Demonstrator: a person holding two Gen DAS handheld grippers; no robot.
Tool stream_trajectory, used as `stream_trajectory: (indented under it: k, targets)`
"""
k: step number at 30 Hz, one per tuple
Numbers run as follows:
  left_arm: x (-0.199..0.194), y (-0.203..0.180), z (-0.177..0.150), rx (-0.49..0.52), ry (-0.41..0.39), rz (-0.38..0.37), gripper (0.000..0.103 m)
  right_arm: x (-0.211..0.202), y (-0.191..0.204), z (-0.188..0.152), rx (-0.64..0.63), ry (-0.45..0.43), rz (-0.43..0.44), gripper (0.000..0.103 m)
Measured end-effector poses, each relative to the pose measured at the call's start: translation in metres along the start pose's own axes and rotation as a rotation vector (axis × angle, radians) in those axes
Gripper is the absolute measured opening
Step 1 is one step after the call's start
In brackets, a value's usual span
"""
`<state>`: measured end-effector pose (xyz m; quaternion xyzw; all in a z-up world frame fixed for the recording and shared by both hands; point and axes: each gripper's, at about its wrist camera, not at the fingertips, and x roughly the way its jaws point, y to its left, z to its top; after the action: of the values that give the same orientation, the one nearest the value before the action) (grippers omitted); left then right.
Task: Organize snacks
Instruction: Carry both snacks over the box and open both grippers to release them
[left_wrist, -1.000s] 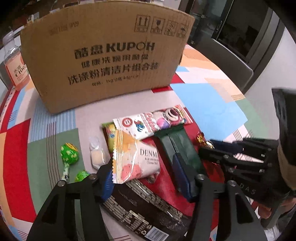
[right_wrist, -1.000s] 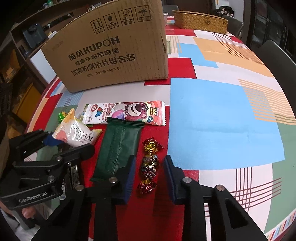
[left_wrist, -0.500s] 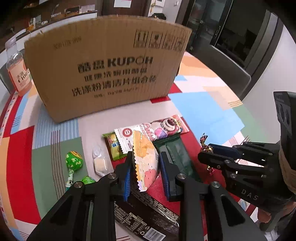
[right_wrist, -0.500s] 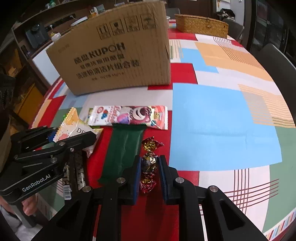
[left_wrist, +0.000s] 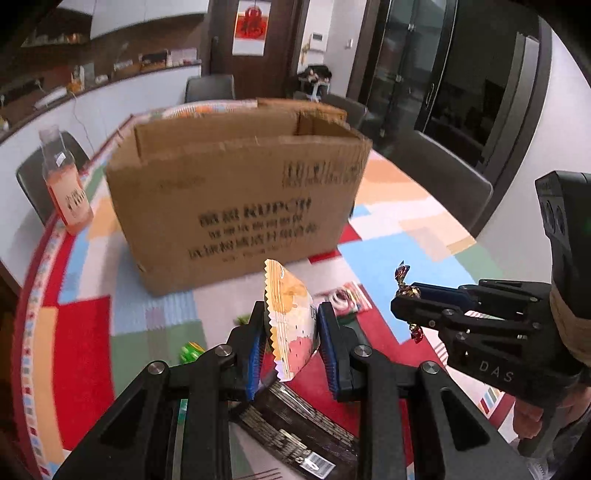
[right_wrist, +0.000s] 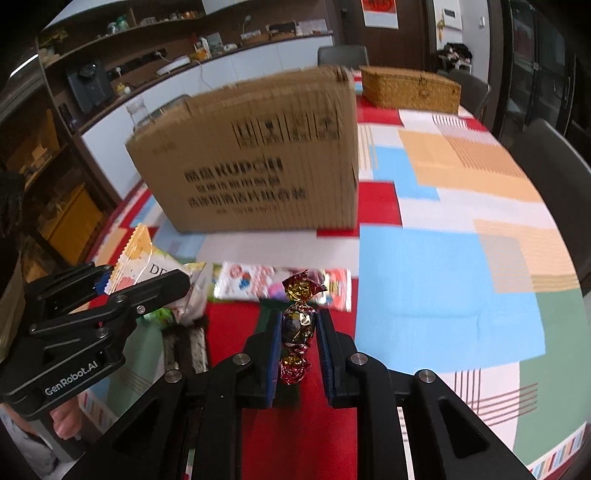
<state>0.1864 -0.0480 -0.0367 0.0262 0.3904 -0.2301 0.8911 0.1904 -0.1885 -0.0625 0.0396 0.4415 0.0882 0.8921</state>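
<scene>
My left gripper (left_wrist: 291, 328) is shut on an orange and white snack packet (left_wrist: 290, 321) with a zigzag edge, held up above the table. My right gripper (right_wrist: 298, 328) is shut on a string of foil-wrapped candies (right_wrist: 297, 325), red and gold, hanging between the blue pads. Each gripper shows in the other's view: the right one (left_wrist: 402, 299) with its candies (left_wrist: 404, 286), the left one (right_wrist: 107, 280) with the packet (right_wrist: 136, 254). An open cardboard box (left_wrist: 236, 199) with black print stands behind on the table; it is also in the right wrist view (right_wrist: 255, 158).
On the patchwork tablecloth (right_wrist: 424, 280) lie a pink cartoon snack bar (right_wrist: 258, 282), a black packet (left_wrist: 291, 435) and green lollipops (left_wrist: 190, 349). A drink bottle (left_wrist: 64, 184) stands left of the box, a wicker basket (right_wrist: 410, 88) behind it. Dark chairs (left_wrist: 436, 166) ring the table.
Both grippers have closed, the left on the snack packet and the right on the candies, and both have lifted them off the table. The views have tilted upward toward the box.
</scene>
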Motion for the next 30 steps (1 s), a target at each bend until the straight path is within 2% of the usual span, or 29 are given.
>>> stream_trajectory:
  k: [11, 18, 25, 30]
  targets:
    - [-0.051, 0.013, 0.041, 0.038, -0.184, 0.072, 0.028, -0.034, 0.024, 0.044, -0.063, -0.165, 0.021, 0.02]
    - [-0.072, 0.023, 0.065, 0.055, -0.272, 0.123, 0.028, -0.044, 0.037, 0.076, -0.09, -0.25, 0.047, 0.02]
    - [-0.077, 0.037, 0.093, 0.06, -0.317, 0.156, 0.028, -0.048, 0.048, 0.111, -0.113, -0.311, 0.064, 0.02]
    - [-0.067, 0.05, 0.113, 0.046, -0.307, 0.163, 0.028, -0.042, 0.053, 0.136, -0.115, -0.313, 0.072, 0.02]
